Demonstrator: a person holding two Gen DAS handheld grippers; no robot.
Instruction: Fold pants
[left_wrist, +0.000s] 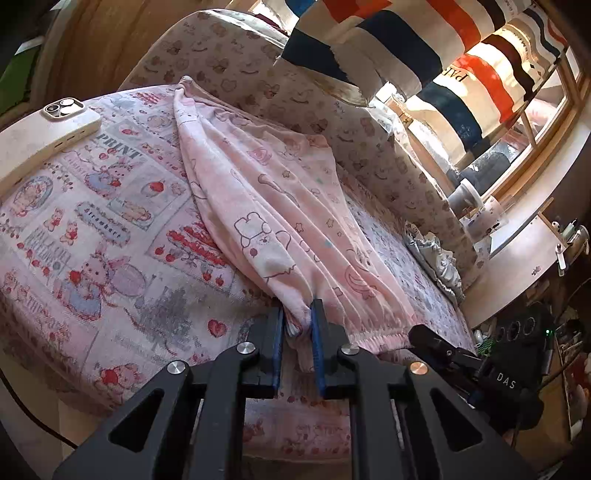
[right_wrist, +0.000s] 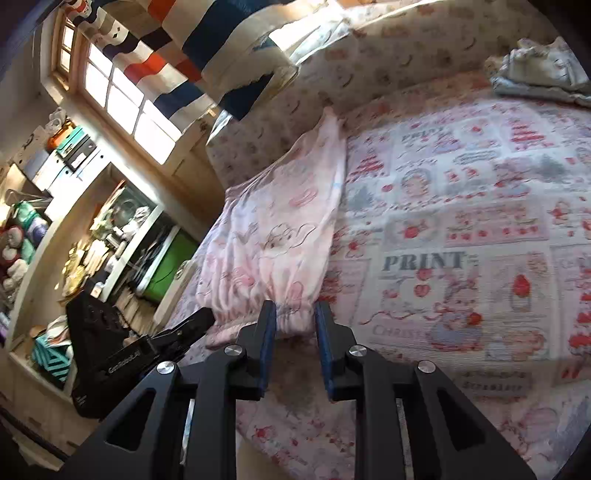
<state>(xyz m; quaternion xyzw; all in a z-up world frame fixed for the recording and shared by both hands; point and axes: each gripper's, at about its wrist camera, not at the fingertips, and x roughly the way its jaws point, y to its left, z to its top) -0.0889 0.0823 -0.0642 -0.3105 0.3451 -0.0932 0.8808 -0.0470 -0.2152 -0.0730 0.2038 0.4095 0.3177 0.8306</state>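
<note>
The pink cartoon-print cotton pants (left_wrist: 273, 206) lie lengthwise on the printed bedspread (left_wrist: 92, 229). The left gripper (left_wrist: 299, 314) pinches a bunched waistband corner; the right gripper (right_wrist: 294, 314) stands parted around the elastic edge, pads not pressing

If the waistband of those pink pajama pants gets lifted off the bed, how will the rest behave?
The pink pants will probably hang limp, since the cloth already bunches between the left gripper pads. They look thin, so likely light, and may drag on the printed bedspread.
</note>
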